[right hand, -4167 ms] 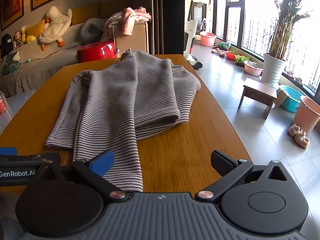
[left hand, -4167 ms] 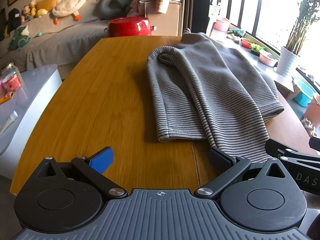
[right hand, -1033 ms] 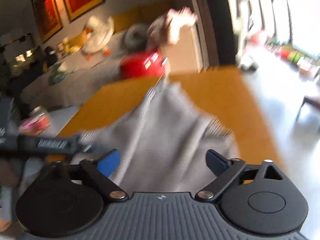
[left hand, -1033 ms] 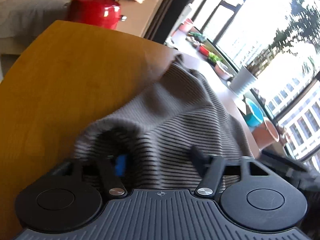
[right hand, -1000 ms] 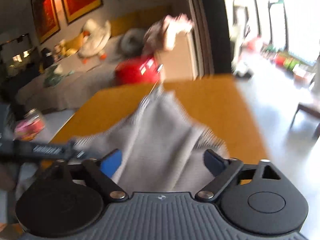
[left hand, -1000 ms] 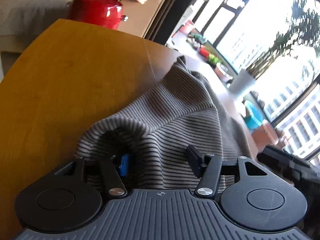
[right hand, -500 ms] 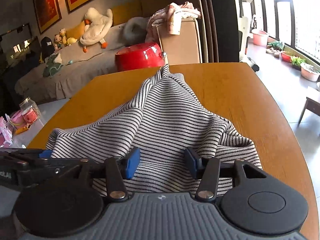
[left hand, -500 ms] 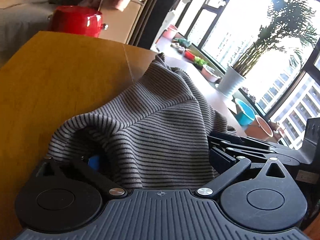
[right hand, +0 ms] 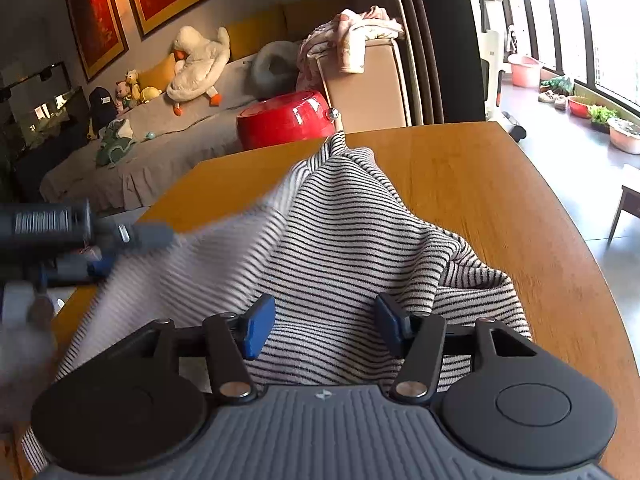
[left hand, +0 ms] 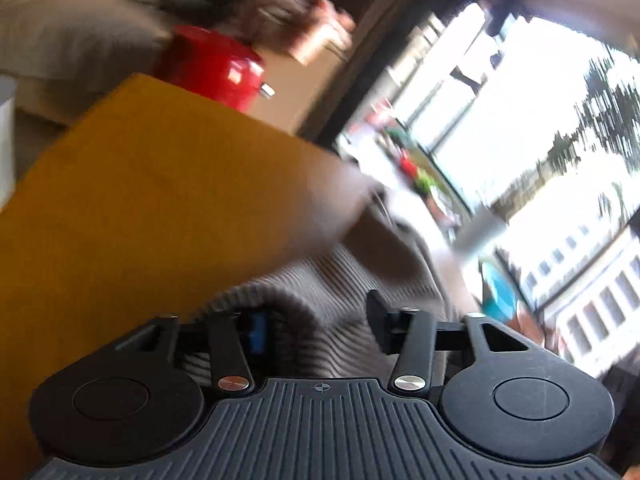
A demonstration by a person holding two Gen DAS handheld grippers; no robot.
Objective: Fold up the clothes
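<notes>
A grey-and-white striped garment (right hand: 340,232) rises off the wooden table (right hand: 480,200) from its far tip towards both grippers. My right gripper (right hand: 324,324) is partly closed, with a thick bunch of the cloth clamped between its blue pads. In the left wrist view, my left gripper (left hand: 316,320) is also narrowed on a raised fold of the garment (left hand: 340,280), which humps over its left finger. The left gripper (right hand: 60,224) shows blurred at the left of the right wrist view, and the cloth stretches towards it. The left wrist view is motion-blurred.
A red pot (right hand: 288,118) stands just beyond the table's far edge. Behind it are a sofa (right hand: 180,120) with stuffed toys and a box (right hand: 368,80) draped with pink cloth. Bare table (left hand: 160,200) lies left of the garment. Basins and plants line the window at right.
The left gripper's fingers have closed in from wide apart onto the cloth, and it swings fast to the left. The right gripper keeps its grip. The garment's left side is pulled out.
</notes>
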